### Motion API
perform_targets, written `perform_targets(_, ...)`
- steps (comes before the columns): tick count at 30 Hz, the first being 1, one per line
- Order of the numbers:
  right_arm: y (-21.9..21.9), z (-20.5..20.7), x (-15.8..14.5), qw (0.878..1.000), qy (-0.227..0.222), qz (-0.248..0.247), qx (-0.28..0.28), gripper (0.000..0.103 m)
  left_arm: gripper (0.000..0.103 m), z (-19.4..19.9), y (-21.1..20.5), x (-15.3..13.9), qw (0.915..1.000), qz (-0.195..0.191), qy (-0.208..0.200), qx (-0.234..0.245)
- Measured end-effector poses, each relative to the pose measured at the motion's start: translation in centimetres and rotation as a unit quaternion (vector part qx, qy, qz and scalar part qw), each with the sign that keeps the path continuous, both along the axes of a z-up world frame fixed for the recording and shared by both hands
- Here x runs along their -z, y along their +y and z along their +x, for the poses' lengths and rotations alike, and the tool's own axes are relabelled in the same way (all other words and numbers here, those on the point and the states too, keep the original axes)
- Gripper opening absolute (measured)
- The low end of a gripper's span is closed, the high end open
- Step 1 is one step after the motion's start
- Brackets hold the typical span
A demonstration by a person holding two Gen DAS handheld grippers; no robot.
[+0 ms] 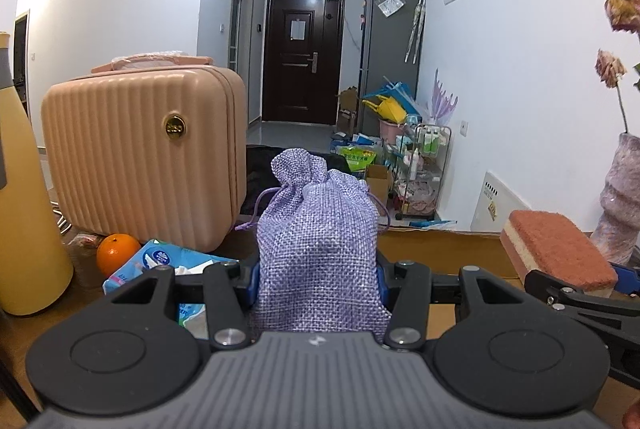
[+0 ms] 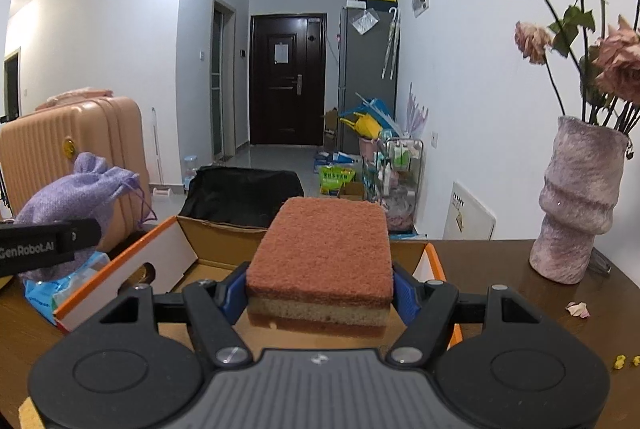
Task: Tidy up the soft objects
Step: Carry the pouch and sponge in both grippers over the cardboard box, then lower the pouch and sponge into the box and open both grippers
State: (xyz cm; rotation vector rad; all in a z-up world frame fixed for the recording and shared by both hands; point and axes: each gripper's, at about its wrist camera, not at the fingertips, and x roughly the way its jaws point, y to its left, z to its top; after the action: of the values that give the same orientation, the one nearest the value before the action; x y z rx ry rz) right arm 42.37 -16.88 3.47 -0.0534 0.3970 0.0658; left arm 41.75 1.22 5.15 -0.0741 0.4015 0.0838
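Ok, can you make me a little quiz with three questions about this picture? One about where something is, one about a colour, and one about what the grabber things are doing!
1. Where is the orange?
A. On the table in front of the pink suitcase
B. Inside the vase
C. On top of the fridge

2. What colour is the drawstring pouch?
A. Green
B. Purple
C. Black

3. What is the right gripper doing?
A. Hanging open with nothing in it
B. Holding a flower
C. Squeezing a sponge between its fingers

Answers:
1. A, the orange sits low on the table by the foot of the pink suitcase.
2. B, the woven cloth is pale purple in both views, held in the left gripper.
3. C, the blue pads press on both sides of the sponge above the open cardboard box.
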Motion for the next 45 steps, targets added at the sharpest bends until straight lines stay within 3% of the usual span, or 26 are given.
perform_targets(14,0.6,1.7,2.5,1.000,0.021,-0.001,0.000,0.070,0.050,2.6,-0.2,2.4,0.9996,0.002,0.030,0.001)
perform_targets(23,0.8,1.7,3.7,1.000,0.021,-0.007,0.010,0.070,0.050,3.2,-0.8,3.8,0.9993,0.020,0.032,0.006)
perform_targets(38,1.1,2.3,5.0,0.999,0.043,-0.018,0.019,0.070,0.051,3.7,-0.2,4.6,0.9993,0.008,0.029,0.021)
perform_targets(44,1.1,2.4,5.1,0.998,0.048,-0.018,0.021,0.070,0.053,3.9,0.2,4.8,0.9993,0.004,0.033,0.018)
perform_targets(45,1.1,2.5,5.2,0.998,0.052,-0.018,0.021,0.071,0.058,3.9,0.1,4.9,0.9993,0.003,0.033,0.017)
